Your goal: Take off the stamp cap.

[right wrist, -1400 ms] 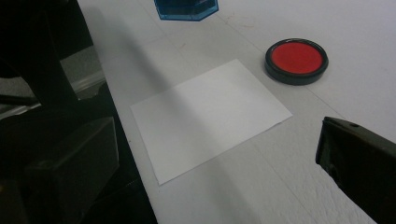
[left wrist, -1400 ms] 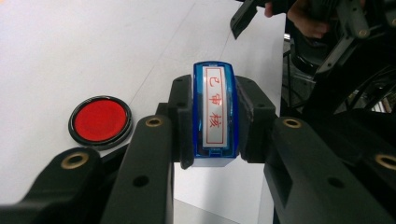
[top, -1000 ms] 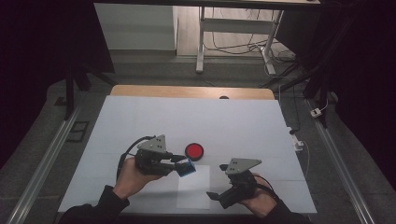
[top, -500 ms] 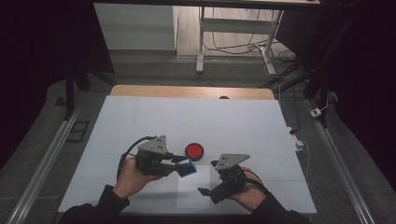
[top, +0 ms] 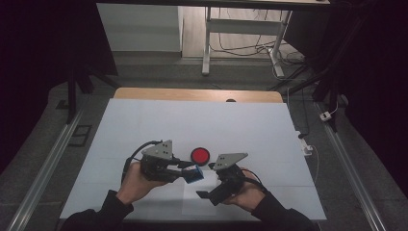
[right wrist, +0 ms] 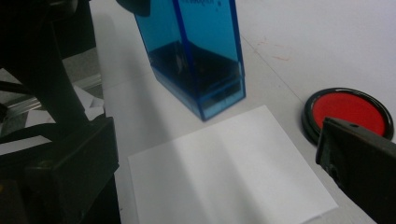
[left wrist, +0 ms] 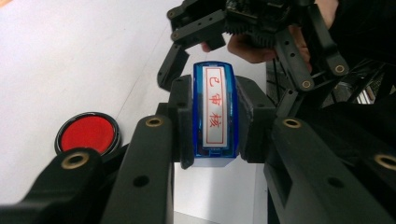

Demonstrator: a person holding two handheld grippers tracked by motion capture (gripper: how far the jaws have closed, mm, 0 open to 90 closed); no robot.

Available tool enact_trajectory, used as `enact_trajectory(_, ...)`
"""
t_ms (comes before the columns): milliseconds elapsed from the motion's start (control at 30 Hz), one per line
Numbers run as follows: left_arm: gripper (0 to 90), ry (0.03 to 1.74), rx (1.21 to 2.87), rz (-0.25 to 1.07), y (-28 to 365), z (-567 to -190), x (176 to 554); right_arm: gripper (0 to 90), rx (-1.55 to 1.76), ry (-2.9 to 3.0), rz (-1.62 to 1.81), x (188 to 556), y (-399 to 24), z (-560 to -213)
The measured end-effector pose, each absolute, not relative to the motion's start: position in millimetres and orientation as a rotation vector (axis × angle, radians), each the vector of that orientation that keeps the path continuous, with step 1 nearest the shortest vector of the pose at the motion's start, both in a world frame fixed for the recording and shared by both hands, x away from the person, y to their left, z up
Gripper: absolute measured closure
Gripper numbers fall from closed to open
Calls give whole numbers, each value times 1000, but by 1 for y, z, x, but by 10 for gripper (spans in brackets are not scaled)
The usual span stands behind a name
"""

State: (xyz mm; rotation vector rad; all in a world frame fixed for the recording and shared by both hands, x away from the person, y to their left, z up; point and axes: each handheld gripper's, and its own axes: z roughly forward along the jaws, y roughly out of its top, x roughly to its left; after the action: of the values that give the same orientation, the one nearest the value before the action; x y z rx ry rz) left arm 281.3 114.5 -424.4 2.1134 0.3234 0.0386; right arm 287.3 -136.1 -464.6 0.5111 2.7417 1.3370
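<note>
Blue stamp (left wrist: 215,114) clamped in left gripper (left wrist: 215,121); label seen there. Right gripper (right wrist: 219,154) open over paper (right wrist: 229,172); red ink pad (right wrist: 348,112) beside.

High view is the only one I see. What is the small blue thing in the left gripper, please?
Observer: A blue stamp. The left gripper is shut on its sides, and its white label has red characters.
Operator: Is the right gripper open?
Observer: Yes, the right gripper is open, its jaws wide apart over a white paper sheet.
Operator: Is that paper flat?
Observer: It lies flat, but a faint fold line seems to run across its middle.
</note>
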Motion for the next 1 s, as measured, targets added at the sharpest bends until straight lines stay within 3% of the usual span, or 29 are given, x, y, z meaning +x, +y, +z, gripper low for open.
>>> enact_trajectory(67, 700, 315, 2115, 40, 114, -424, 281, 3, 501, 2752, 1340, 289, -134, -465)
enact_trajectory(100, 700, 312, 2115, 39, 114, -424, 281, 67, 478, 2777, 1339, 290, -133, -465)
enact_trajectory(200, 701, 300, 2113, 36, 114, -425, 282, 97, 468, 2786, 1358, 292, -132, -465)
enact_trajectory(567, 701, 239, 2101, 25, 112, -425, 281, 437, 358, 2874, 1496, 302, -133, -465)
enact_trajectory(1000, 701, 202, 2057, 12, 114, -424, 280, 641, 260, 2901, 1632, 307, -137, -464)
